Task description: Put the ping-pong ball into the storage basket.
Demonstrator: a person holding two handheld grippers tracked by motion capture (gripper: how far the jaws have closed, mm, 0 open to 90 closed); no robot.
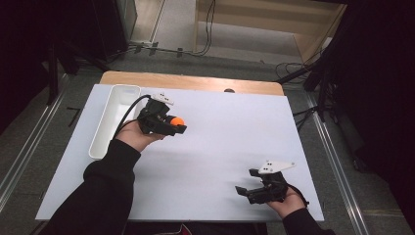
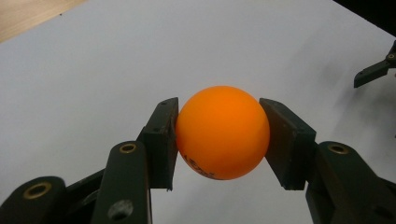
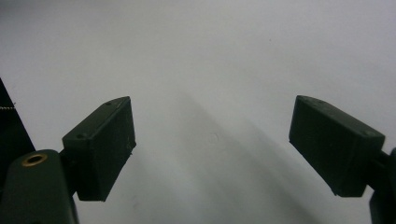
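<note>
Black sleeves, black two-jaw claws [image 1: 181,126] with brass-ringed pivots, trailing black cables, pale three-cornered top plates.

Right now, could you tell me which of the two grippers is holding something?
The left gripper, beside the white tray, clamps an orange ball; the right gripper stands open with nothing between its jaws.

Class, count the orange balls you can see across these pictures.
1. The orange ball is clamped between the left gripper's fingers, beside the white tray, whose inside is partly hidden.
</note>
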